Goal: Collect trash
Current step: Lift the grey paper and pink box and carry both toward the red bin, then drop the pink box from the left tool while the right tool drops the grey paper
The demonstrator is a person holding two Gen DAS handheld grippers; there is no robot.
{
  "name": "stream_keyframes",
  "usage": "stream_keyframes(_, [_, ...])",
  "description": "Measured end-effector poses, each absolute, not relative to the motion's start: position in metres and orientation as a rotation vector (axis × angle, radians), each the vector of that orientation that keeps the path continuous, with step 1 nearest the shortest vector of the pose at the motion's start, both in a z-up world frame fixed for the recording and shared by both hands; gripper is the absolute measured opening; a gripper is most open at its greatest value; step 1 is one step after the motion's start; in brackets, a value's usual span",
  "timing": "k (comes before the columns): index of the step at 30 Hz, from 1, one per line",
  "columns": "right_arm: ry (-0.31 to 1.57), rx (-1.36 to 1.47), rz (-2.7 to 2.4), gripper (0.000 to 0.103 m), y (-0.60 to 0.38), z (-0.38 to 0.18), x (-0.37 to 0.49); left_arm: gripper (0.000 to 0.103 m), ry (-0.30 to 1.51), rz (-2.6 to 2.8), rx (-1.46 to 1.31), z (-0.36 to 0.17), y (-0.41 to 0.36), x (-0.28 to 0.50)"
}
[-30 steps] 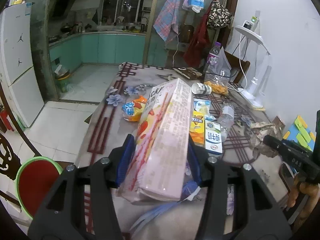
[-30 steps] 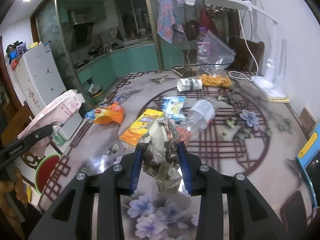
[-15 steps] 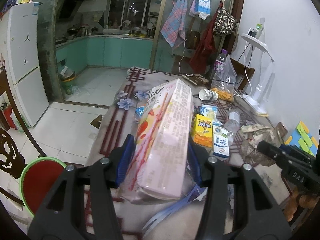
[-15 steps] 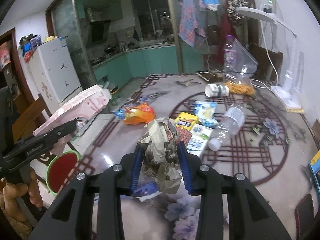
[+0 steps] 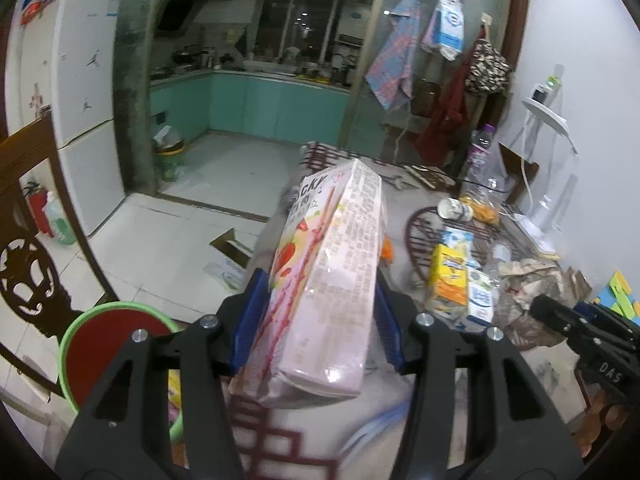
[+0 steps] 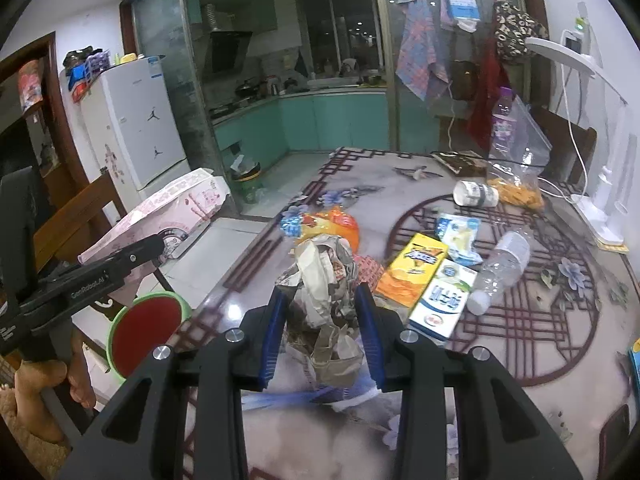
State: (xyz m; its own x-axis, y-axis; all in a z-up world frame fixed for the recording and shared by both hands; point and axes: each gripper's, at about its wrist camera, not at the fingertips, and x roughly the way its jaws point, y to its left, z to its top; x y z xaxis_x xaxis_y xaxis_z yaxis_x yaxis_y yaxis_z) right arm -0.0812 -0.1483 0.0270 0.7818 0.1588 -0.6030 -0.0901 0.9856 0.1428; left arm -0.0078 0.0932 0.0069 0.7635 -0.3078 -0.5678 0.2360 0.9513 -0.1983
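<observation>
My left gripper (image 5: 318, 320) is shut on a long pink snack box (image 5: 328, 276), held above the table's left edge; the box also shows in the right wrist view (image 6: 168, 212). My right gripper (image 6: 320, 332) is shut on a wad of crumpled brown paper (image 6: 324, 280), held over the table near its left edge; the wad also shows in the left wrist view (image 5: 524, 292). A green bin with a red liner (image 5: 108, 340) stands on the floor left of the table and shows in the right wrist view too (image 6: 146, 328).
On the patterned table (image 6: 520, 320) lie a yellow carton (image 6: 416, 268), a white milk carton (image 6: 444, 304), a plastic bottle (image 6: 500, 264), an orange wrapper (image 6: 332, 226), a blue packet (image 6: 458, 236) and a tipped cup (image 6: 476, 193). A desk lamp (image 6: 604, 184) stands right. A wooden chair (image 5: 24, 264) is beside the bin.
Both grippers have moved left with their loads, toward the table's left edge. The green bin now lies closer in both views.
</observation>
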Motion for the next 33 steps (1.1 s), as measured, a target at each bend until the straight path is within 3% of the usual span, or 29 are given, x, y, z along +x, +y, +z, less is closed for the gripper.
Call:
stream_keyframes(23, [0.660,0.042,0.318,0.034,-0.045,0.025,-0.045,0.049,0.688,-0.017,-0.187,-0.024,0.221,-0.014])
stream_keyframes(33, [0.676,0.004,0.412,0.034,0.007,0.019,-0.035,0.049,0.676,0.046,-0.211,-0.025,0.240,-0.018])
